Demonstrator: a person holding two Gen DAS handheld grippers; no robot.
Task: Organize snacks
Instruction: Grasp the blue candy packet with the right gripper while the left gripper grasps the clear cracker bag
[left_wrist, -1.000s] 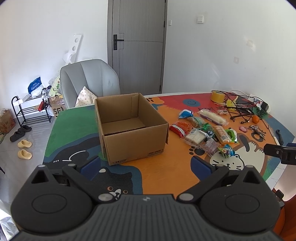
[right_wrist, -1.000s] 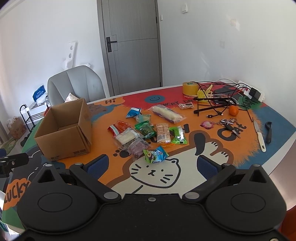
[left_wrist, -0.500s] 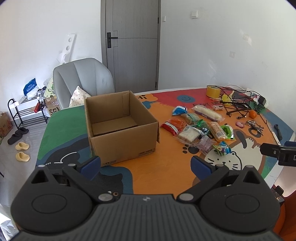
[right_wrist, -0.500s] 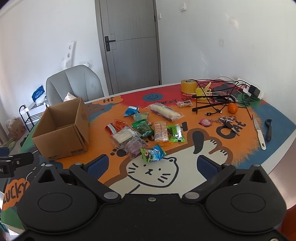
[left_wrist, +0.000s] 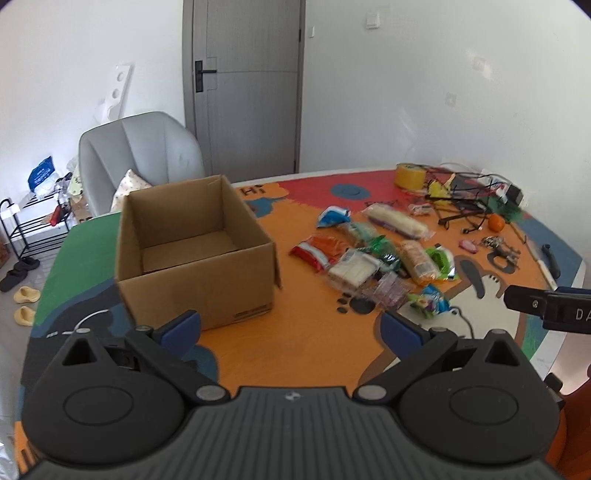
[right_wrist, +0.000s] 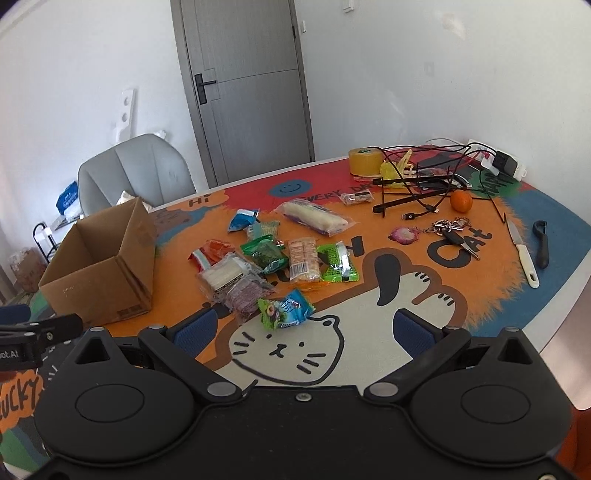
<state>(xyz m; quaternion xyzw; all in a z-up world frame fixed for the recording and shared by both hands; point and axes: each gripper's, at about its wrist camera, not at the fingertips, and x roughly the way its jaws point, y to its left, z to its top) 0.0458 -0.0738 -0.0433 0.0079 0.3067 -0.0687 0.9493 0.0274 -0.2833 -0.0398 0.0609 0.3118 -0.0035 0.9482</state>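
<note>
Two grippers: both mine, both held above the near edge of the table, nothing in either.
Left gripper (left_wrist: 291, 326): jaws spread wide, blue pads bare, aimed at the gap between box and snack pile.
Right gripper (right_wrist: 303, 330): jaws wide apart too, empty, pointing at the near end of the pile; its tip shows at the right edge of my left view.
Cardboard box (left_wrist: 195, 247): open top, flaps folded down, looks empty inside, sits on the left part of the table, just ahead of my left pad.
Snack pile (right_wrist: 280, 254): loose packets spread on the orange area to the right of the box, apart from it, none in the box.
Blue-green packet (right_wrist: 286, 308): nearest one, lies just ahead of my right gripper between the pads' line, not touched.
Clear wafer pack (right_wrist: 225, 275): beside a purple-tinted pack, mid pile.
Long bread pack (right_wrist: 314, 218): far side of pile.
Table (right_wrist: 406, 302): round, cartoon cat mat in orange, blue, red, green.
Far right clutter: tape roll (right_wrist: 365, 161), tangled black cables (right_wrist: 424, 181), orange (right_wrist: 461, 202), keys (right_wrist: 452, 236), white knife (right_wrist: 521, 254), black peeler (right_wrist: 541, 243).
Behind table: grey chair (left_wrist: 142, 155), grey door (left_wrist: 243, 85).
Blur: left view slightly smeared.
</note>
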